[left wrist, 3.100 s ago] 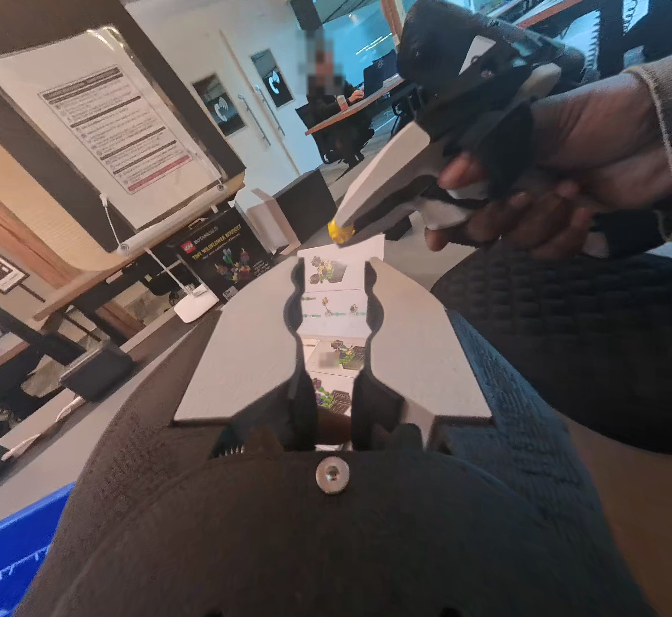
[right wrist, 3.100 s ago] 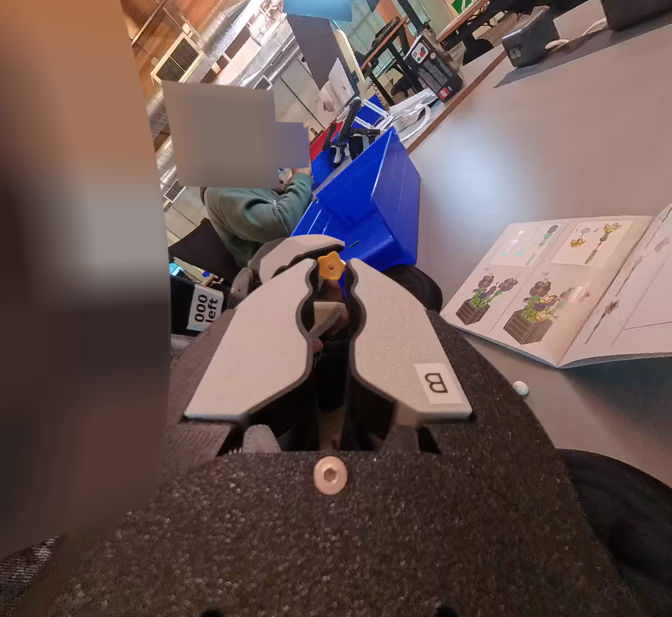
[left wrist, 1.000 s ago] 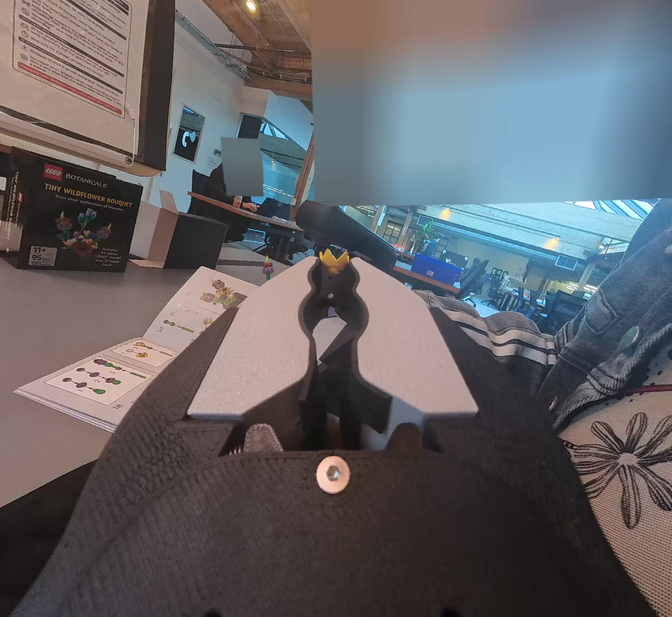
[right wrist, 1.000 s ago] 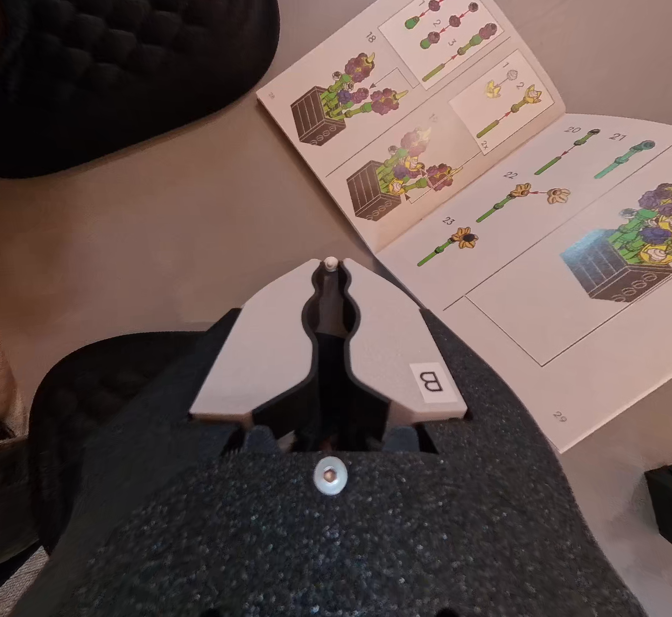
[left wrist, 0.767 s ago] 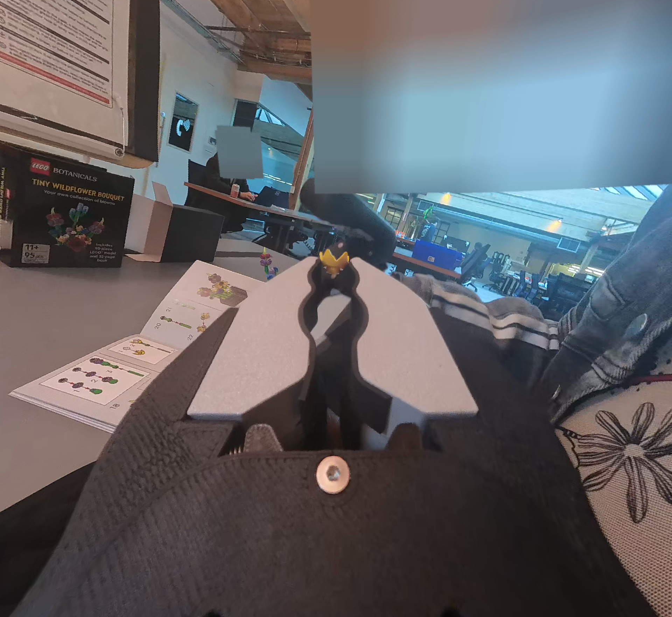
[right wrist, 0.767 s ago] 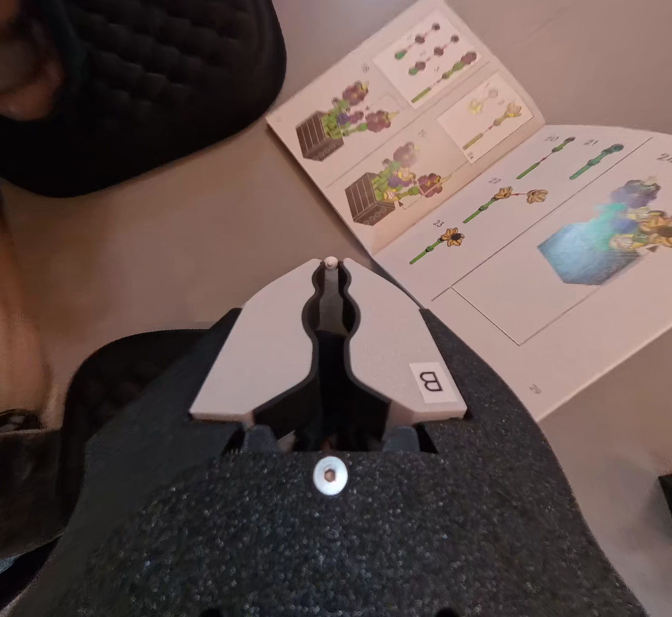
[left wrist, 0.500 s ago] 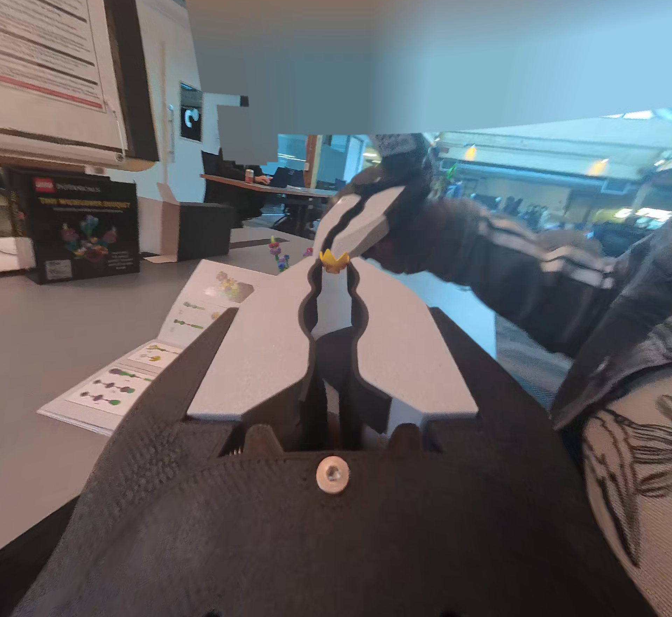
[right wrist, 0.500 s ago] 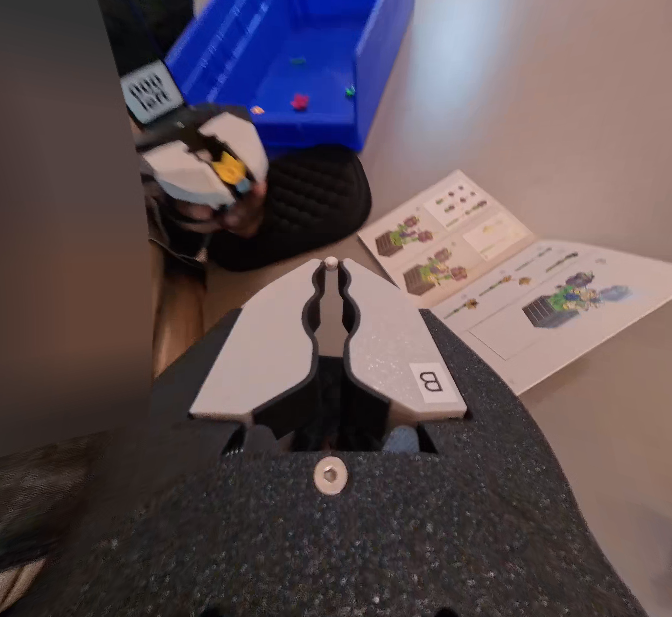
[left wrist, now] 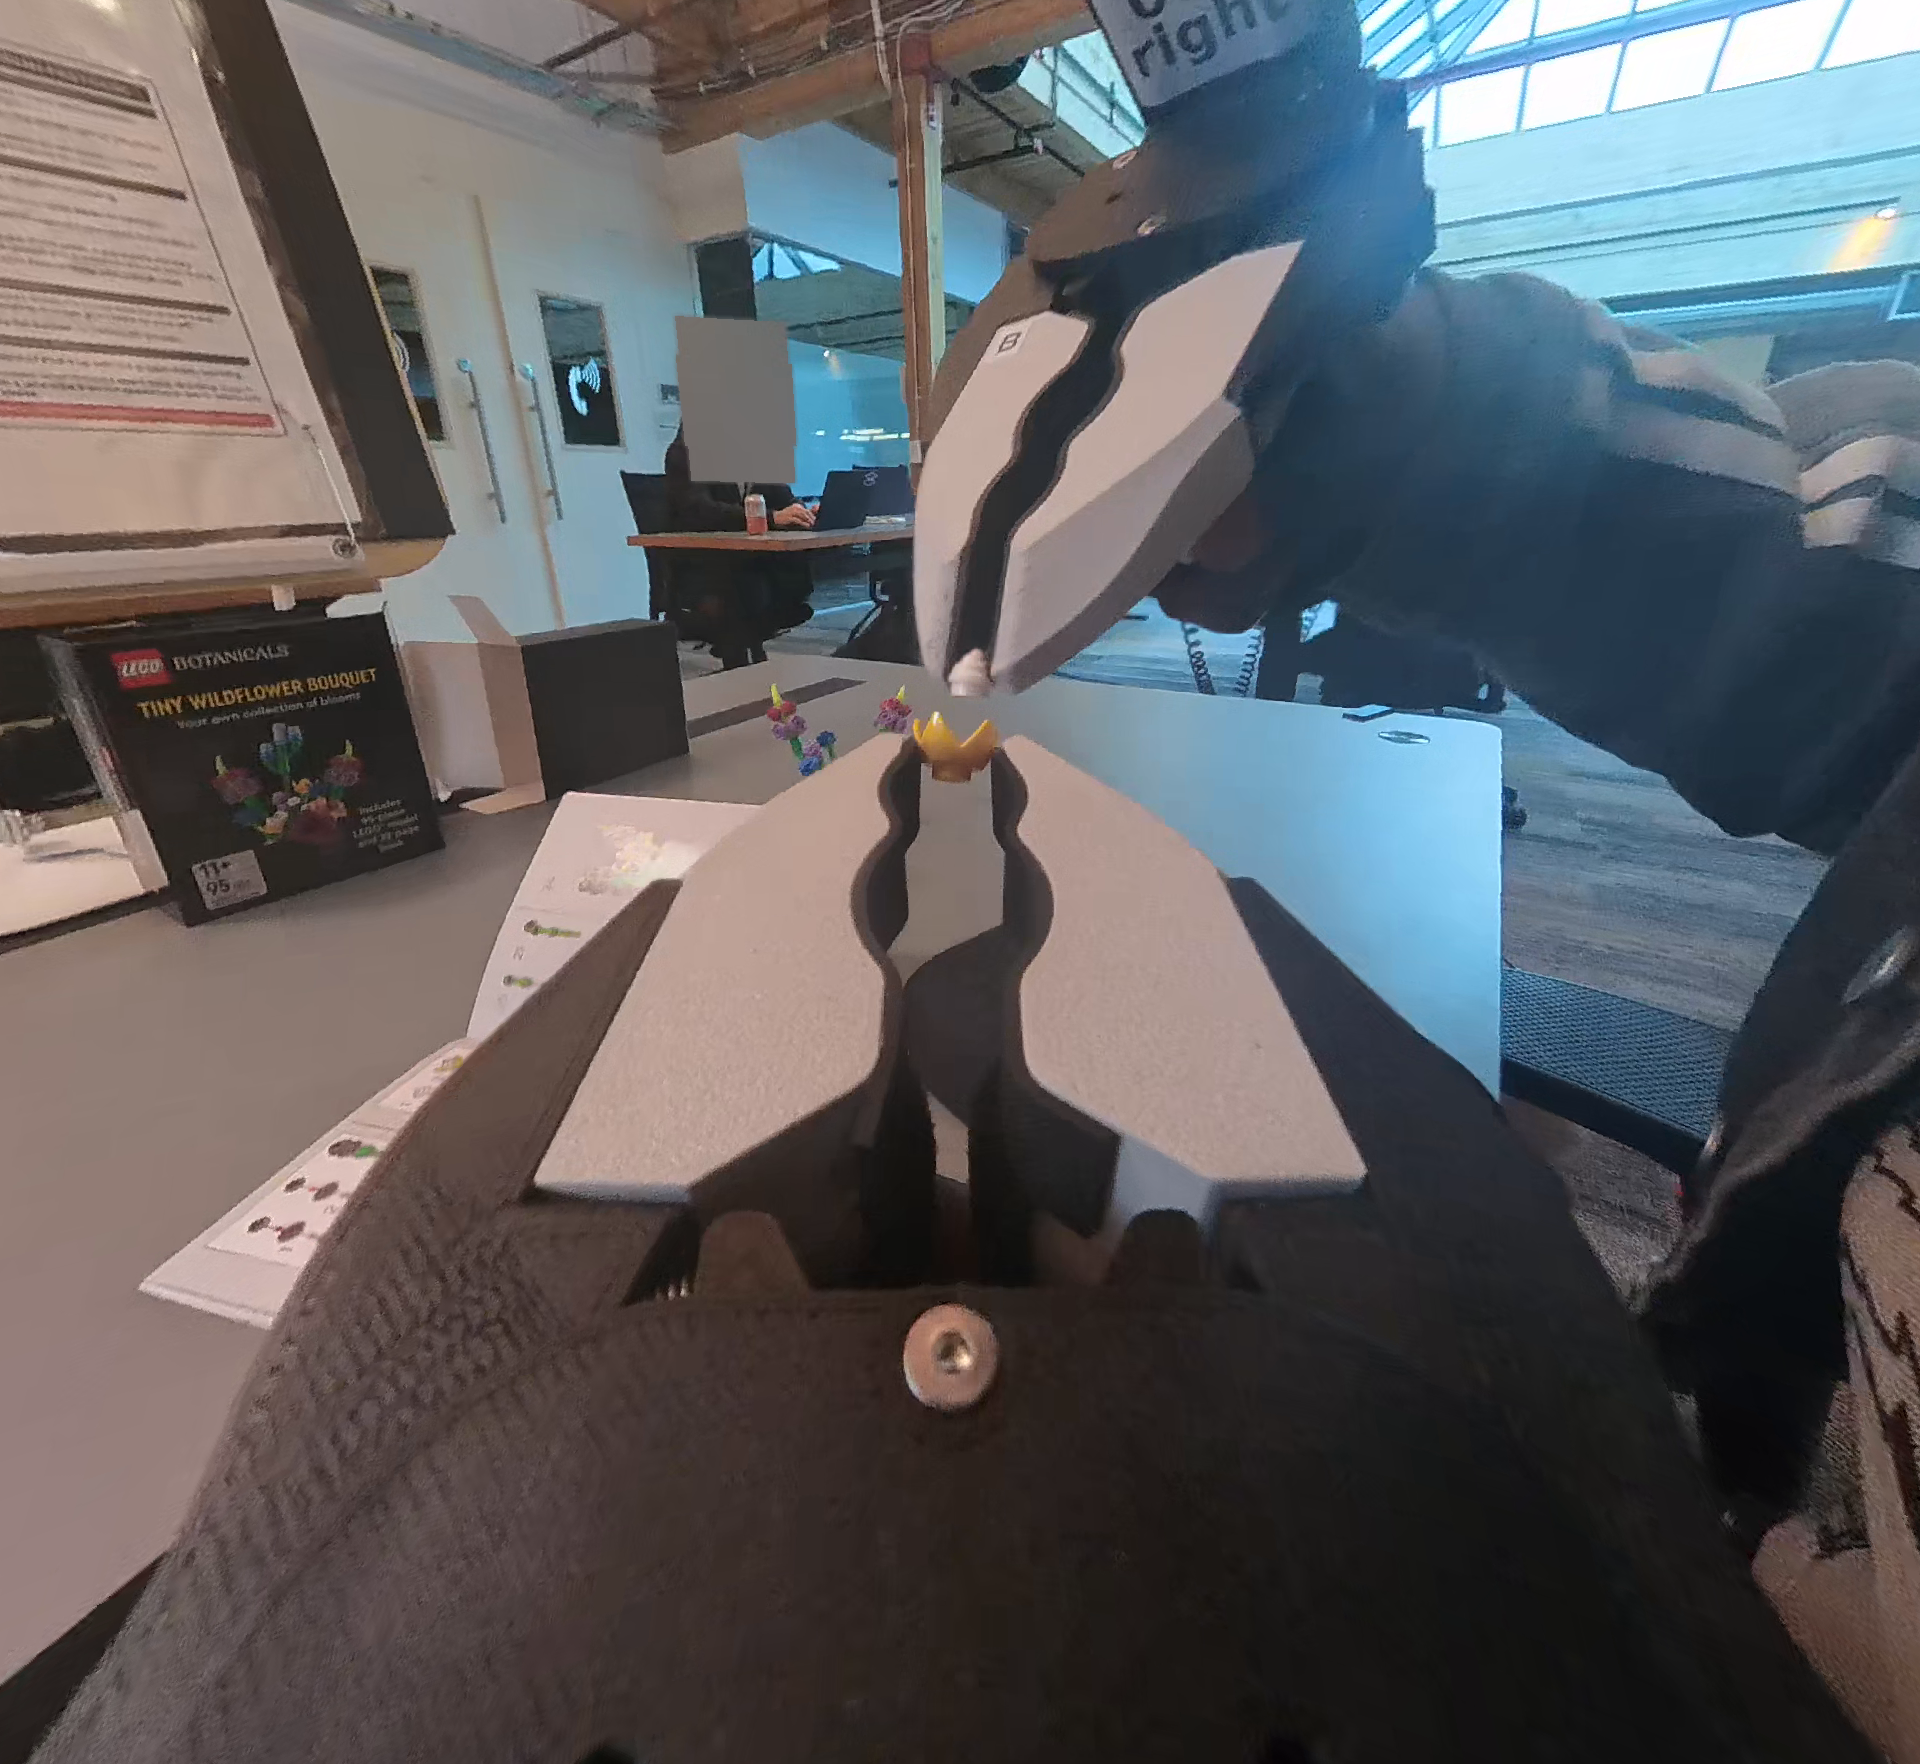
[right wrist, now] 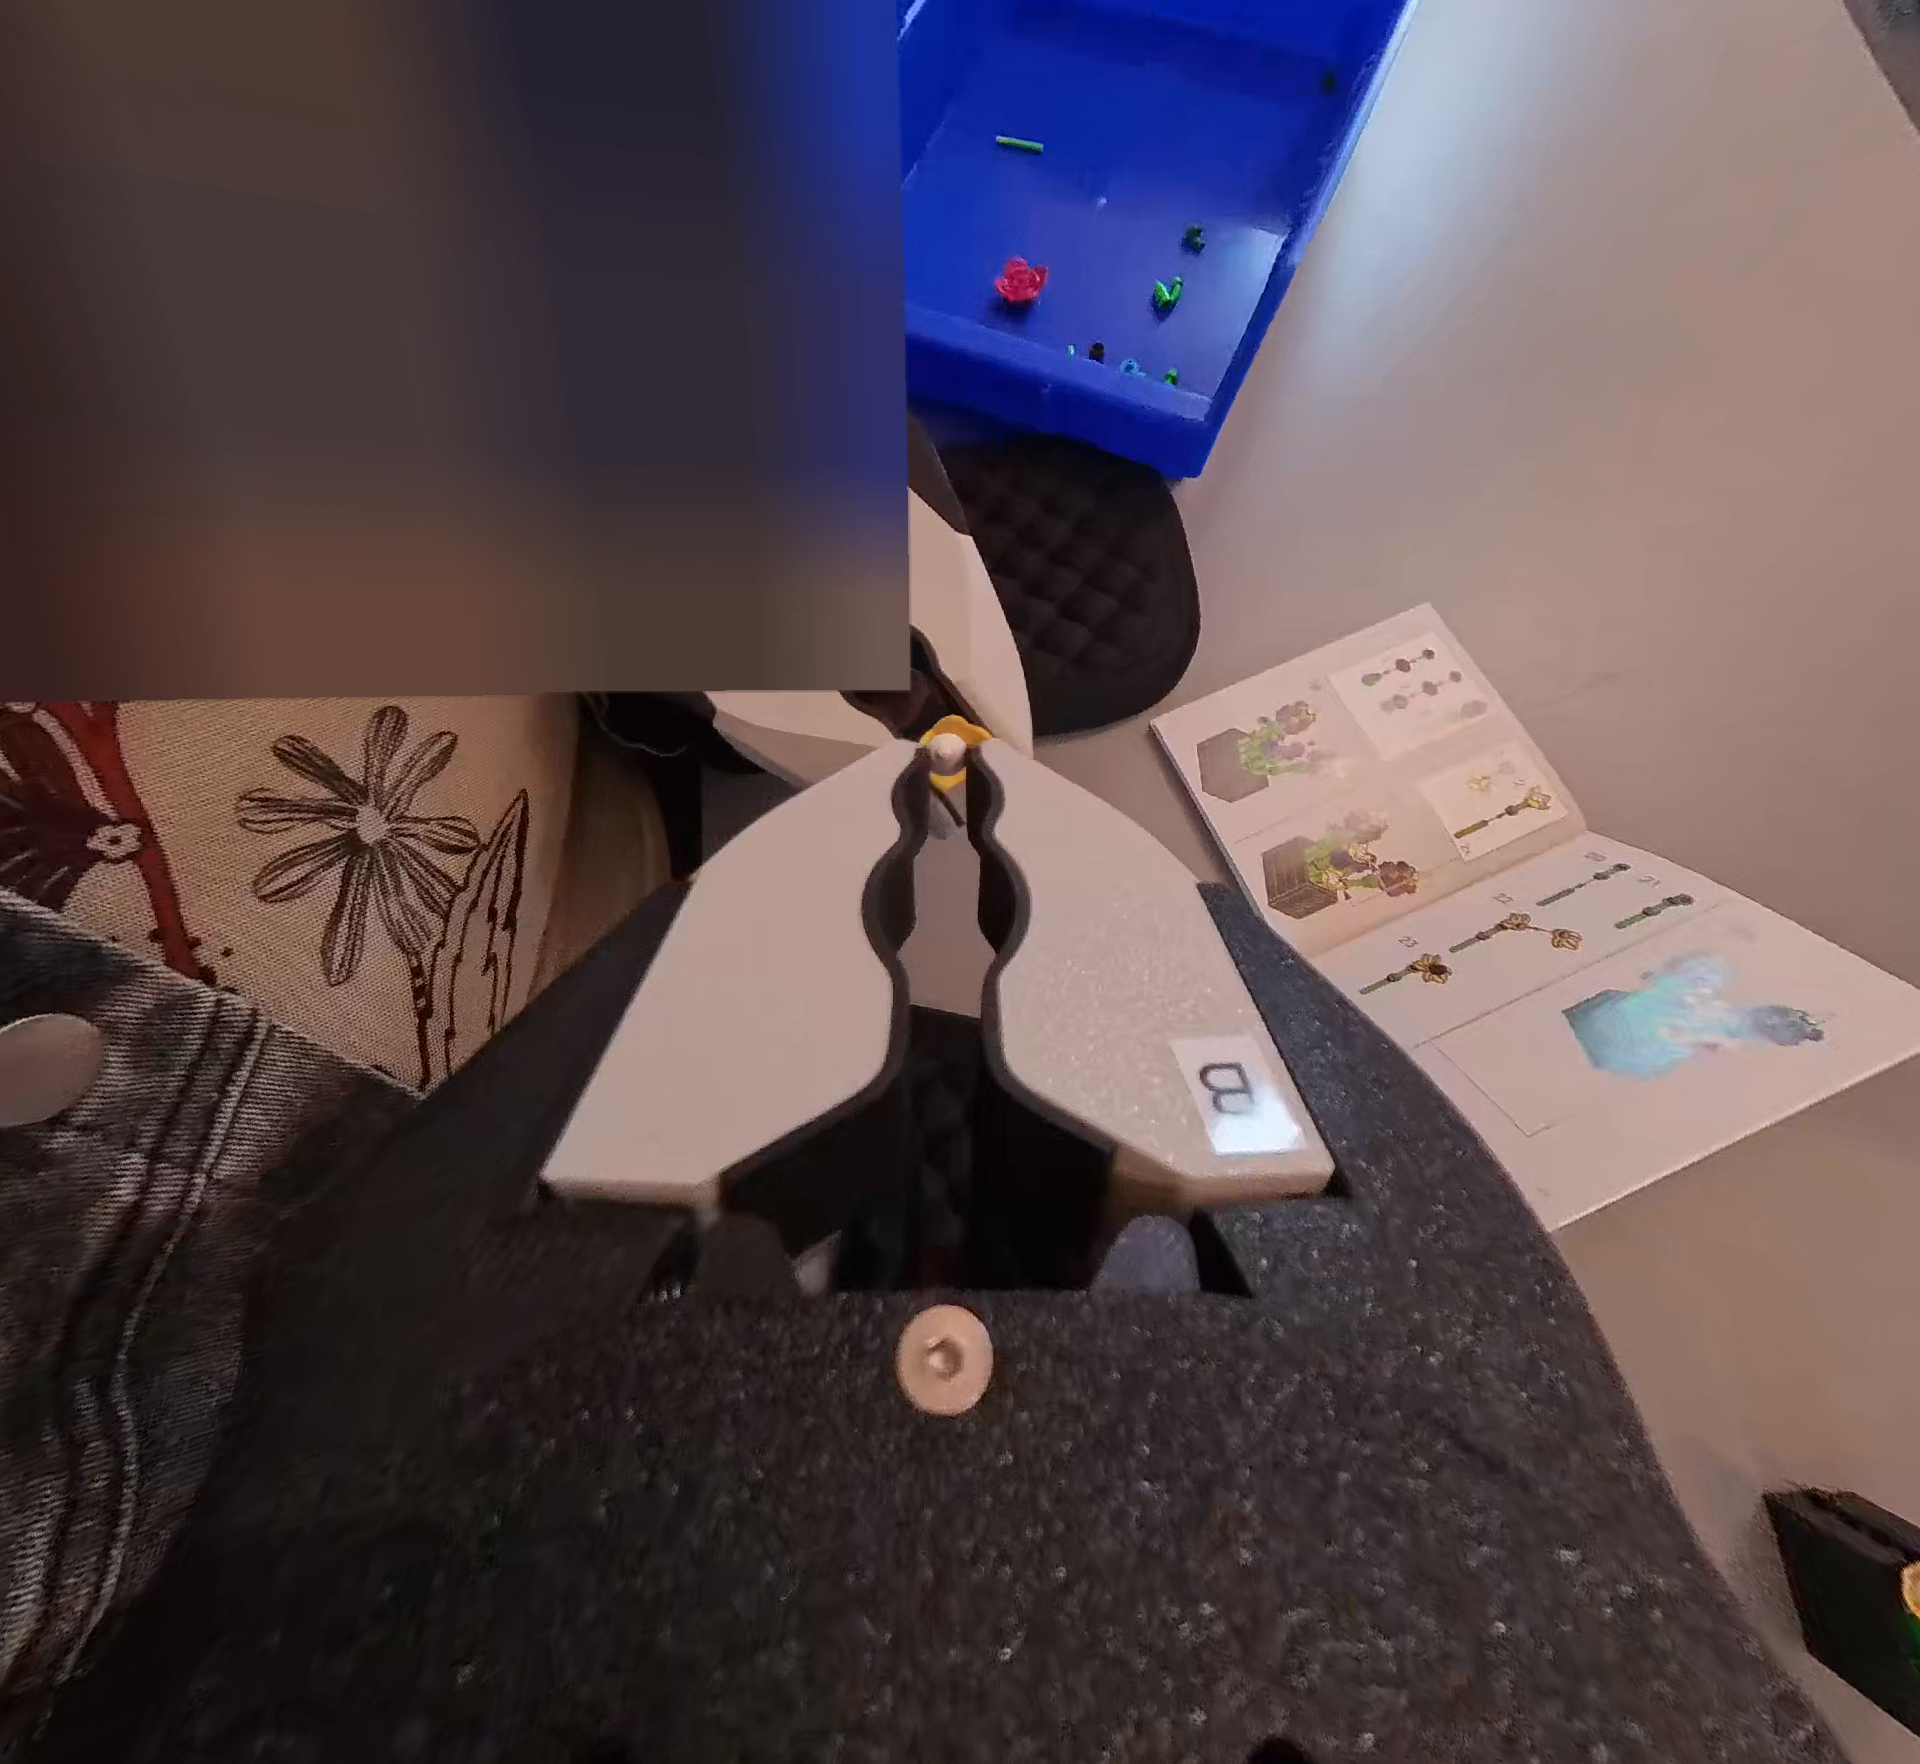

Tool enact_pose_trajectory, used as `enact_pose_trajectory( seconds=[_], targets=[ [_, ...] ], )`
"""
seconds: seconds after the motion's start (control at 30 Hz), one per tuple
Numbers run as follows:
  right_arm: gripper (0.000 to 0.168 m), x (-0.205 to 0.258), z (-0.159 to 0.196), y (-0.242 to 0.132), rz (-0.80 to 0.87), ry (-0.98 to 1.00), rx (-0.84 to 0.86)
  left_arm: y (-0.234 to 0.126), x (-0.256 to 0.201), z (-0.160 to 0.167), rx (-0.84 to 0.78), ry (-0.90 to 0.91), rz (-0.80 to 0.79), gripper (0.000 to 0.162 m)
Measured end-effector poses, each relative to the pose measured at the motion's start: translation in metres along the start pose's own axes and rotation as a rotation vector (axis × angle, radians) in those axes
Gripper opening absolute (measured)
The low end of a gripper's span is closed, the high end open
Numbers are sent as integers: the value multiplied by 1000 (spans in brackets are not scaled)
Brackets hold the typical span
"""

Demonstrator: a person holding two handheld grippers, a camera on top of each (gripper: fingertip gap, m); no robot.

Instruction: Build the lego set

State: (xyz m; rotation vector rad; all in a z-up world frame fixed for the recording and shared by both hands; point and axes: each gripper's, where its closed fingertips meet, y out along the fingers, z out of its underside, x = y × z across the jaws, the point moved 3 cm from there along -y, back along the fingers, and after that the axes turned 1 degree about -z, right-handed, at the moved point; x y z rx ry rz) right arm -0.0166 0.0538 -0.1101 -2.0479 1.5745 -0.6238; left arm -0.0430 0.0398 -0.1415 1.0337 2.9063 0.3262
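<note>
Above the grey table (left wrist: pixel 1299 841), left gripper (left wrist: pixel 953 758) clamped a yellow flower piece (left wrist: pixel 953 750); right gripper (left wrist: pixel 971 675) clamped a white stud (left wrist: pixel 971 672) just above it. Mating step; next move required precise axial alignment.

Yellow flower piece (left wrist: pixel 953 746) upright, small white stud (left wrist: pixel 971 673) just above

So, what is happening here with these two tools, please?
A person builds a small lego flower. The left tool holds a yellow petal piece upright. The right tool comes from above with a small white piece, just over the petal and not yet joined. The open instruction booklet lies on the grey table.
</note>
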Motion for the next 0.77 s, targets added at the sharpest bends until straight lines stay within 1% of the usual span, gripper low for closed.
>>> enact_pose_trajectory(
  seconds=[0.03, 0.3, 0.77],
  targets=[
    [6, 1, 0, 1, 2, -2, -2, 0, -1, -1, -10, 0, 4, 12],
    [7, 3, 1, 4, 5, 3, 25, -3, -5, -4, -51, 6, 19, 12],
    [7, 8, -7, 3, -46, 49, -7, -6, -7, -11, -126, 20, 20, 12]
  ],
)
